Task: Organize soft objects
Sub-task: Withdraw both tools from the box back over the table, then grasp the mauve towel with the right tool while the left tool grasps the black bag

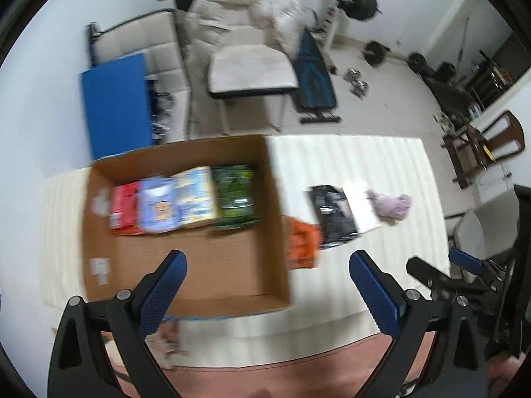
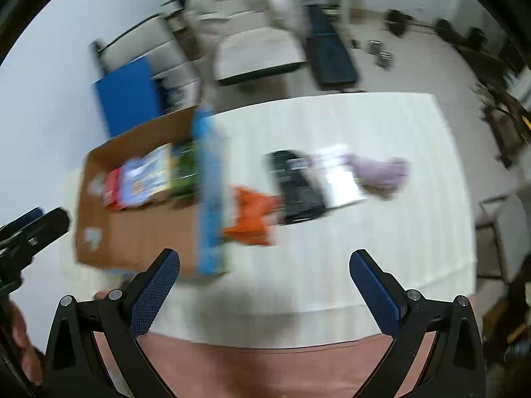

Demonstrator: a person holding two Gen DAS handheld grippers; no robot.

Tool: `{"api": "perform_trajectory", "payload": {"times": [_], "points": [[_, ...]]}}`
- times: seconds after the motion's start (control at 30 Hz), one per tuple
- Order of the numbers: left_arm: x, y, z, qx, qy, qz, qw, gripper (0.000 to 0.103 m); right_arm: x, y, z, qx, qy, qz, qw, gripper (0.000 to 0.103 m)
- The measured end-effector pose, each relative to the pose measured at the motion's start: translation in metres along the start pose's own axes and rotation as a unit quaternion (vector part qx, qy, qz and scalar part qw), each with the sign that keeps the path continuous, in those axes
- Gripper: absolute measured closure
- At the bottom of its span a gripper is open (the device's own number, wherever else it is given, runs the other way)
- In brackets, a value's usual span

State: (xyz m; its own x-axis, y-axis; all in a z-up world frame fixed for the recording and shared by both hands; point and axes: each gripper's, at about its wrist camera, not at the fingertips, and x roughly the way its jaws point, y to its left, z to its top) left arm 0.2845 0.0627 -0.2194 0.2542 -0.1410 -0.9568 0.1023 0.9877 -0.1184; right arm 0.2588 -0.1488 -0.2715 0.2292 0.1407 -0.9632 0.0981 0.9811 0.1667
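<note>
Left wrist view shows the left gripper (image 1: 267, 282) with blue textured fingers spread apart, empty, above a cardboard box (image 1: 232, 265) on a white ribbed mat (image 1: 381, 165). Four soft packets stand in a row along the box's far side: red (image 1: 124, 209), lilac (image 1: 157, 207), pale blue (image 1: 195, 195), green (image 1: 236, 195). Beside the box lie an orange pouch (image 1: 301, 243), a black pouch (image 1: 332, 215) with its long axis running away from the camera, a white packet (image 1: 361, 207) and a crumpled lilac cloth (image 1: 391, 205). The right gripper (image 2: 265, 282) is likewise spread and empty.

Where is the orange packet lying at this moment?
The orange packet lies on the white table, just right of the cardboard box and left of the black packet.
</note>
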Motion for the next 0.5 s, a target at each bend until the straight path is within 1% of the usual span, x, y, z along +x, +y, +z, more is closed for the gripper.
{"api": "perform_trajectory", "payload": {"times": [0.07,0.13,0.2,0.23,0.27,0.3,0.33,0.4,0.5], "points": [[0.025,-0.027,0.013,0.005,0.024,-0.005,0.9997,0.003,0.01,-0.043,0.015,0.039,0.014,0.0,0.999,0.0],[0.052,-0.049,0.023,0.001,0.049,-0.008,0.9988,0.003,0.027,-0.085,0.029,0.089,0.033,0.018,0.995,0.0],[0.078,-0.065,0.029,-0.008,0.074,-0.003,0.9972,0.003,0.051,-0.124,0.042,0.151,0.061,0.046,0.986,0.0],[0.094,-0.071,0.032,-0.015,0.09,0.001,0.9958,0.003,0.066,-0.143,0.047,0.186,0.074,0.063,0.978,0.0],[0.103,-0.075,0.032,-0.019,0.1,0.005,0.9948,0.003,0.084,-0.163,0.051,0.226,0.087,0.086,0.966,0.0],[0.113,-0.077,0.032,-0.024,0.11,0.01,0.9936,0.003,0.101,-0.178,0.054,0.255,0.097,0.092,0.958,0.0],[0.123,-0.079,0.033,-0.028,0.119,0.016,0.9924,0.003,0.113,-0.187,0.057,0.275,0.104,0.095,0.951,0.0],[0.141,-0.08,0.033,-0.036,0.135,0.032,0.9897,0.003,0.148,-0.205,0.064,0.317,0.122,0.11,0.934,0.0],[0.163,-0.073,0.034,-0.055,0.15,0.043,0.9863,0.003,0.186,-0.218,0.067,0.358,0.145,0.12,0.915,0.005]]}}
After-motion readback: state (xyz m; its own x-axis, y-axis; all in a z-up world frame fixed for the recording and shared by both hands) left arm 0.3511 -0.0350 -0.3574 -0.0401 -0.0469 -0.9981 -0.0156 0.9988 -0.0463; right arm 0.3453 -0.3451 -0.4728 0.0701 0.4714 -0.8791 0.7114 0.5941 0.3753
